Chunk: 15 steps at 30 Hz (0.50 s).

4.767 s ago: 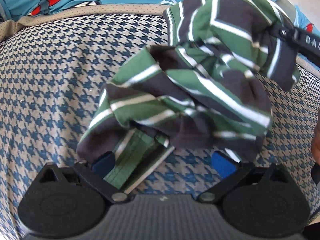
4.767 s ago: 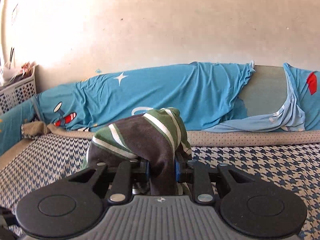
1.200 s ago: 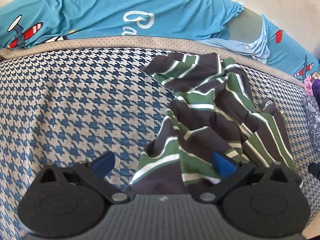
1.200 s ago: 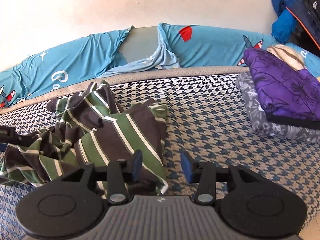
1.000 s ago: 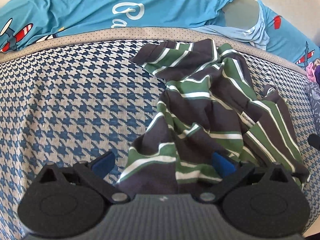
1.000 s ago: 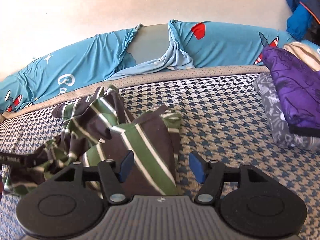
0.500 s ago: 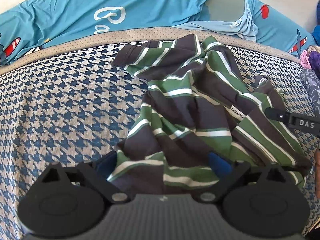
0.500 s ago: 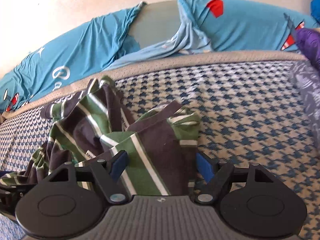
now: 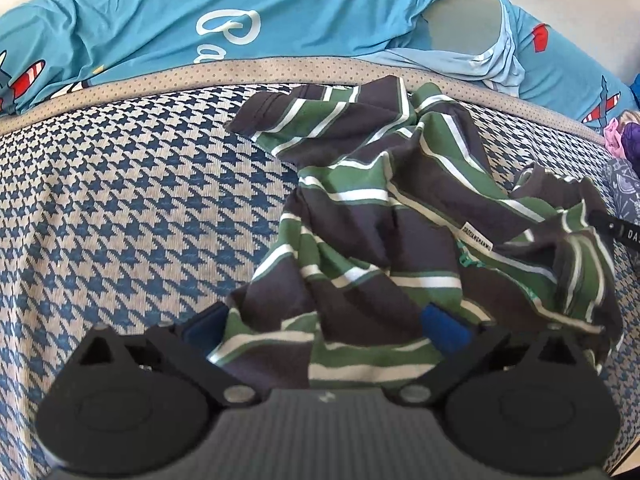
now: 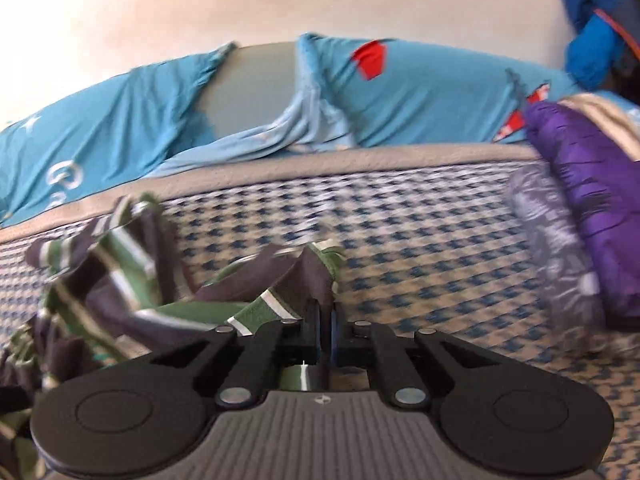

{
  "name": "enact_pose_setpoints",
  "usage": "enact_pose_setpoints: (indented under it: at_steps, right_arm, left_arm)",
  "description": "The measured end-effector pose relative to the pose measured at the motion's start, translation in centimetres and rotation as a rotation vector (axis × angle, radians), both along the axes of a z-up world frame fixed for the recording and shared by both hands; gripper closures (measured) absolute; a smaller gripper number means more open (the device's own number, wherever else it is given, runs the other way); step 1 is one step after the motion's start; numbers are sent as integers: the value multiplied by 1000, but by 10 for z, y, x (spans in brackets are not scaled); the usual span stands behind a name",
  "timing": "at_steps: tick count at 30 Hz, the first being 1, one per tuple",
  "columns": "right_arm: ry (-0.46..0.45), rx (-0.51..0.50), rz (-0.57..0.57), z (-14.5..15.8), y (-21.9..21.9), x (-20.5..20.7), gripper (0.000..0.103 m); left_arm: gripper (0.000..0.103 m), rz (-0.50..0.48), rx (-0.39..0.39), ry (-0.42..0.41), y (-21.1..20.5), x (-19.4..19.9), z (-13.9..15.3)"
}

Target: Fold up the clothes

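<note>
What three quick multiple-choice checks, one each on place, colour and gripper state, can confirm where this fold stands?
1. Where does the striped shirt lie?
A. on the houndstooth mattress
B. on the purple folded garment
C. in a basket

2. What colours are its stripes?
A. red and yellow
B. green, dark grey and white
C. plain blue

3. How do the grippers stand?
A. both open
B. left gripper shut, right open
C. left open, right gripper shut on the shirt

Answers: 1 A, the shirt is crumpled on the checked surface. 2 B, those bands show in both views. 3 C, the left pads stand wide apart astride cloth while the right pads pinch a fold.
</note>
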State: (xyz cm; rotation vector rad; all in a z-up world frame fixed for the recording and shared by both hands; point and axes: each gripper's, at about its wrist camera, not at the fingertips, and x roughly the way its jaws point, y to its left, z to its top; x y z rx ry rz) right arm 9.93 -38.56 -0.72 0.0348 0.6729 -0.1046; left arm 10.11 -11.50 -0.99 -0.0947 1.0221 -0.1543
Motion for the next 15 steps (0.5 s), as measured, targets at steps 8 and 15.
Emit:
enact_pose_setpoints:
  at_steps: [8,15]
  right_arm:
    - [22,65,-116,9,-31,4,85]
    - [-29,119,142,19,14,-2,61]
  left_arm:
    - [0,-51,-53,66,-6,-10,-10]
    - [0,-113,-4,40,-14,-20,-11]
